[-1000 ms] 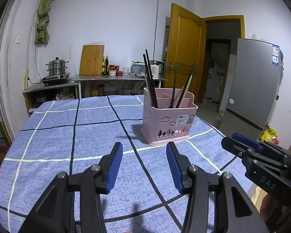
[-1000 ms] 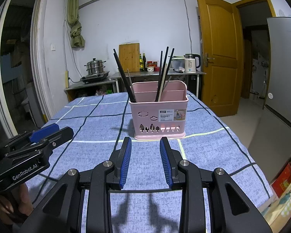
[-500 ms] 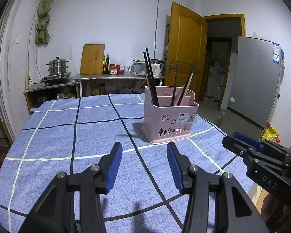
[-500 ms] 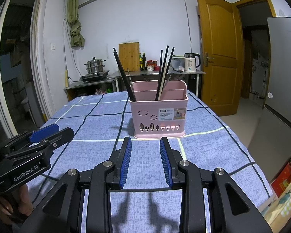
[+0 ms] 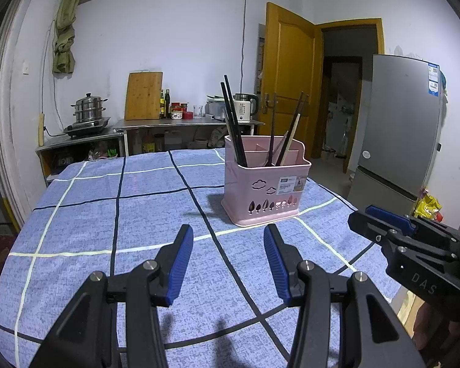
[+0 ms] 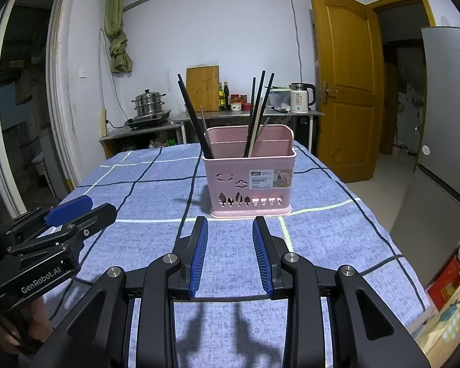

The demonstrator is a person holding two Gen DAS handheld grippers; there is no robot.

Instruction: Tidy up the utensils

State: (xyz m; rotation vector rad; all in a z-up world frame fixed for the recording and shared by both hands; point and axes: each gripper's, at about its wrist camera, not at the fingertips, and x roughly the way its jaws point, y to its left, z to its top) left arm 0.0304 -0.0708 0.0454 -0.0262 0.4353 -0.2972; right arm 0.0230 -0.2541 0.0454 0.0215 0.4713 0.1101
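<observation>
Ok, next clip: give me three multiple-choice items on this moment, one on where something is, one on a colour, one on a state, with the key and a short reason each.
1. Where do the chopsticks stand?
A. Flat on the cloth
B. Upright in the basket
C. Between the right gripper's fingers

2. What colour is the basket?
A. Pink
B. Green
C. White

3. What is the state of the left gripper and the right gripper?
A. Both shut on chopsticks
B. Left holds the basket, right is empty
C. Both open and empty

Key: 1 B, the sticks lean out of the basket's compartments at both ends. 2 A, its walls are pink with cloud and tree cut-outs. 3 C, only the blue checked tablecloth shows between each pair of blue pads, short of the basket.
</observation>
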